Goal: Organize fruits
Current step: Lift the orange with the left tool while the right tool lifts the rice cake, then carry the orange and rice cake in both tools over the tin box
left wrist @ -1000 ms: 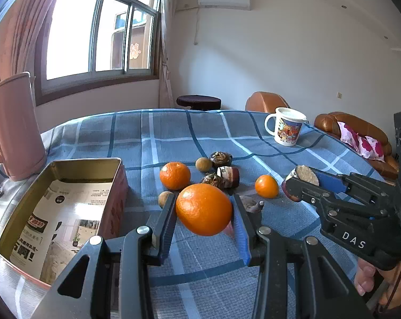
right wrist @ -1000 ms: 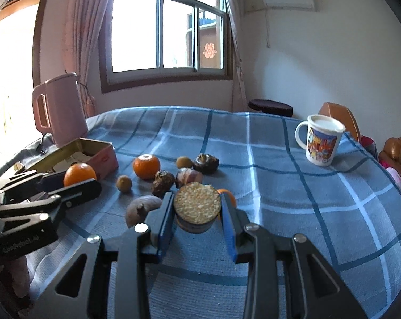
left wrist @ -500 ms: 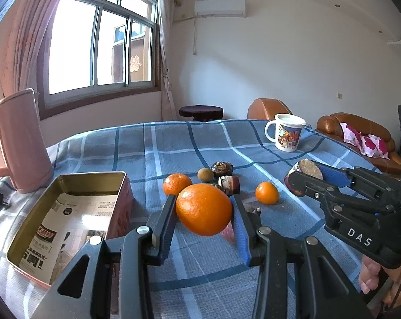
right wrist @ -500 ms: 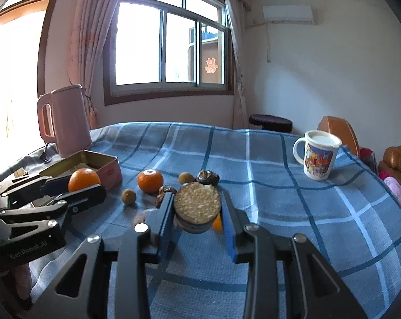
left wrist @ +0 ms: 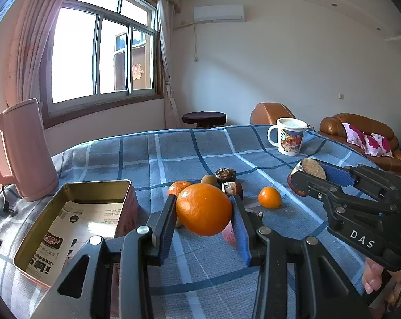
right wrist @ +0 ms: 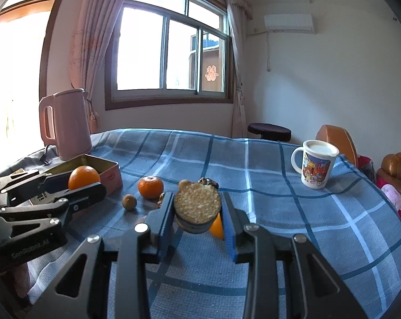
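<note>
My left gripper point(left wrist: 203, 204) is shut on a large orange point(left wrist: 203, 210), held above the blue checked cloth just right of an open tin box point(left wrist: 94, 183) lined with printed paper. My right gripper point(right wrist: 197, 201) is shut on a dark round fruit with a tan grainy cut face point(right wrist: 197, 207). In the left wrist view the right gripper point(left wrist: 310, 174) sits at the right with that fruit point(left wrist: 310, 166). On the cloth lie a small orange point(left wrist: 269, 198), another orange point(right wrist: 150, 187), a small brown fruit point(right wrist: 128, 202) and a dark fruit point(left wrist: 225, 174).
A pink kettle point(left wrist: 22, 151) stands behind the tin at the left. A printed mug point(left wrist: 291, 139) stands at the far right of the table. Beyond the table are a dark stool point(left wrist: 204, 118) and a brown sofa point(left wrist: 360, 130). A person's fingers point(left wrist: 372, 279) show at the lower right.
Both grippers have tipped upward a little, so the table and fruits sit lower in each view. Each grip stays as it was, one on the orange and one on the cut fruit.
</note>
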Demonstrator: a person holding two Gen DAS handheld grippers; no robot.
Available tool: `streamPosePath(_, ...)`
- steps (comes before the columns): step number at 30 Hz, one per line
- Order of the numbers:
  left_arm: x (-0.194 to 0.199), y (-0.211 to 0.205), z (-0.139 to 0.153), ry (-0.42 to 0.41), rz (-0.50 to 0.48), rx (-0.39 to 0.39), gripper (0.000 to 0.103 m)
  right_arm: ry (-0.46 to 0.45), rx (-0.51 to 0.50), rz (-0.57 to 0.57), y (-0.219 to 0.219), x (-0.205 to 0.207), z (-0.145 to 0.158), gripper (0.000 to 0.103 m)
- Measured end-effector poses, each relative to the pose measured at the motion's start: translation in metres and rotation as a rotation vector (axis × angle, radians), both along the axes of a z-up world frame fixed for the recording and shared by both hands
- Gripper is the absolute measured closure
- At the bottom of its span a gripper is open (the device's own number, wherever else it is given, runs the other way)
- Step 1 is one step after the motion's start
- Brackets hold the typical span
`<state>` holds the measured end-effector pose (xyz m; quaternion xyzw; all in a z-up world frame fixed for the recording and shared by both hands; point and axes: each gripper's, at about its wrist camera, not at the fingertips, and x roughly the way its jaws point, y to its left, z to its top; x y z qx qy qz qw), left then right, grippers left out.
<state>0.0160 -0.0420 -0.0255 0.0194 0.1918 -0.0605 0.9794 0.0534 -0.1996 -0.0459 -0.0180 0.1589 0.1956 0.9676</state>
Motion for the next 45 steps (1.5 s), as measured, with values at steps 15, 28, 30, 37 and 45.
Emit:
streamPosePath(15, -0.005, -0.004, 0.003, -0.039, 0.016, 0.032, 0.061, -0.041, -0.002, 0.004, 0.001, -0.008, 0.002, 0.066)
streamPosePath(28, -0.007, -0.003, 0.005, -0.072, 0.033, 0.054, 0.061, -0.094, -0.001, 0.004, 0.000, -0.015, 0.004, 0.066)
streamPosePath(30, -0.008, -0.004, 0.005, -0.080, 0.041, 0.063, 0.061, -0.098, -0.002, 0.004, 0.000, -0.016, 0.005, 0.066)
streamPosePath(37, -0.010, 0.000, 0.008, -0.097, 0.061, 0.071, 0.061, -0.096, -0.007, 0.017, 0.004, -0.013, 0.008, 0.066)
streamPosePath(45, -0.012, 0.008, 0.011, -0.106, 0.086, 0.066, 0.061, -0.100, -0.016, 0.032, 0.010, -0.012, 0.011, 0.066)
